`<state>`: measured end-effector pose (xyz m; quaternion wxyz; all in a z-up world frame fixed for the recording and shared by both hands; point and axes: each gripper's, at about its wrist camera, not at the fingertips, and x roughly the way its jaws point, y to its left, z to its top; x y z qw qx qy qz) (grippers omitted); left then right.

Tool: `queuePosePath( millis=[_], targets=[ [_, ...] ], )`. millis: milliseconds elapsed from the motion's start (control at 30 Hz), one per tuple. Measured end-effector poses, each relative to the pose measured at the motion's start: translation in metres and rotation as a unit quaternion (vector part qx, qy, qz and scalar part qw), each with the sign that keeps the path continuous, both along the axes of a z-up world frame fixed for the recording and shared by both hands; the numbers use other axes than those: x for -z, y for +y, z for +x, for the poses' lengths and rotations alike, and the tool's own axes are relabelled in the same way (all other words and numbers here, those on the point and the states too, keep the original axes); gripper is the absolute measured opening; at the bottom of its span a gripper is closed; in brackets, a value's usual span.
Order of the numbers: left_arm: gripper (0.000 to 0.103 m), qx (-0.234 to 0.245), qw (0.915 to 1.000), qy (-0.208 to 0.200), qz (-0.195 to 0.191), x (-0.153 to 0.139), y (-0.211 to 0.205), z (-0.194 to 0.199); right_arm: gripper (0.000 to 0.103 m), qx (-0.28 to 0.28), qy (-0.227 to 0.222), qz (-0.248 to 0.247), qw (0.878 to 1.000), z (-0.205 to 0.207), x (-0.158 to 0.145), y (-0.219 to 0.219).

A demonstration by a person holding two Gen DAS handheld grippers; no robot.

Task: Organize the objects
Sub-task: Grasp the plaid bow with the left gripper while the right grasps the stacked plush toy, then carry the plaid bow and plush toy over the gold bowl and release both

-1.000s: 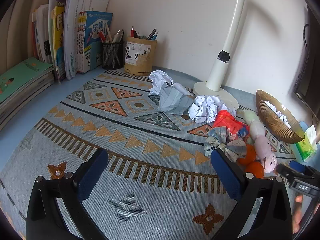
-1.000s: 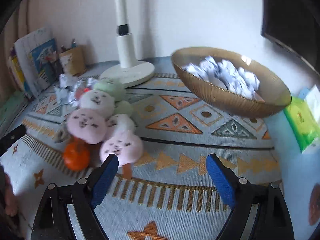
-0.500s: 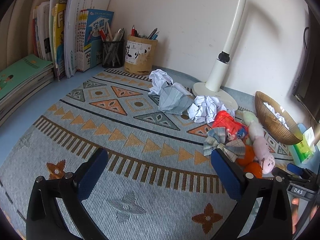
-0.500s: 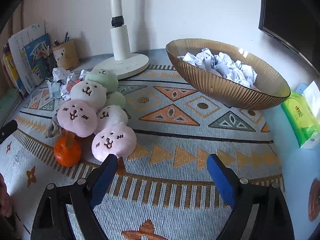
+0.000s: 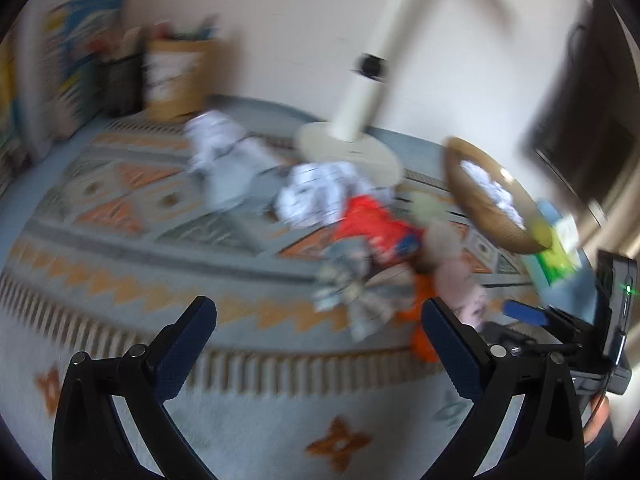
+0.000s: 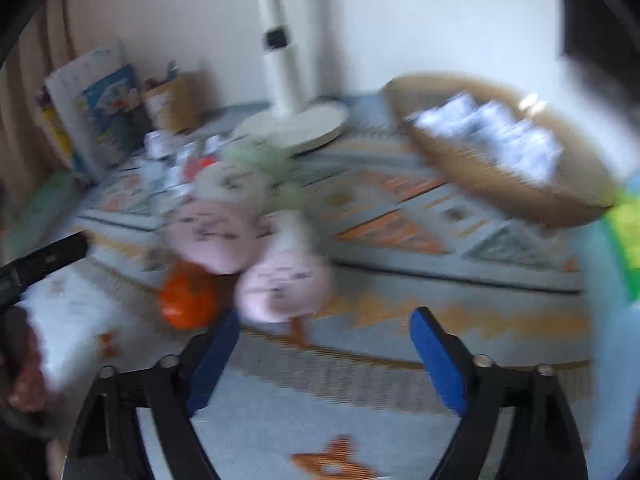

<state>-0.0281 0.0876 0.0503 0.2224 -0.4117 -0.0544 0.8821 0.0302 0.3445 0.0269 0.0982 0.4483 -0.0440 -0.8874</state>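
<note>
Blur is smearing both wrist views, so fine detail is getting lost. Nearest the left camera, the left claw [image 5: 318, 320] is standing wide with nothing between its blue pads, hovering over the patterned mat [image 5: 120, 248] that is covering the tabletop. Just beyond its right finger, a plaid fabric bow [image 5: 356, 296] is lying on the mat, touching an orange ball [image 5: 422, 300] and a red toy [image 5: 372, 224]. Farther back, crumpled white paper balls [image 5: 316, 196] are sitting near the round base of a white desk lamp [image 5: 360, 96]. Farthest back, a pen holder [image 5: 180, 76] and upright books [image 5: 76, 52] are standing against the wall.

In the right wrist view, the right claw [image 6: 322, 330] is gaping fairly wide; its jaws have just been closing, and nothing is sitting between the pads. Just past its left finger, a pink plush ball with a stitched face [image 6: 282, 286] is resting on the mat beside the orange ball. More round plush toys [image 6: 218, 232], pink, cream and pale green, are bunching together behind it in a touching cluster. To the right and farther off, a ribbed golden bowl [image 6: 496, 184] is holding crumpled white paper [image 6: 492, 132]. A green tissue pack [image 6: 628, 236] is lying beside the bowl at the right edge.
</note>
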Motion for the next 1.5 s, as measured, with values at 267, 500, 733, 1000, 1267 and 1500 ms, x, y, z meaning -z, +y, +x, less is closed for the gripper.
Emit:
queuePosePath(
  millis=[267,500,733,1000,1267,1500],
  targets=[
    [0.077,0.059,0.9965,-0.047,-0.037,0.040,0.048,-0.035,0.056,-0.029,0.009,0.081,0.996,-0.027,0.013,-0.035],
    [0.029,0.057,0.9968,-0.015,-0.054,0.037,0.052,-0.023,0.046,-0.020,0.029,0.102,0.994,-0.012,0.013,-0.035],
    [0.029,0.020,0.9991,0.021,-0.032,0.019,0.018,0.026,0.046,0.050,-0.021,0.084,0.995,0.037,0.010,0.009],
    [0.031,0.004,0.9950,0.070,-0.071,0.022,0.024,0.050,0.056,0.038,-0.010,0.059,0.997,0.060,0.013,0.012],
    [0.031,-0.005,0.9963,0.058,-0.064,0.025,0.019,0.046,0.070,0.057,0.004,0.076,0.995,0.041,0.019,0.009],
    [0.031,0.012,0.9940,0.061,-0.090,0.028,0.031,0.050,0.048,0.059,0.042,0.108,0.992,0.050,0.014,-0.001]
  ],
)
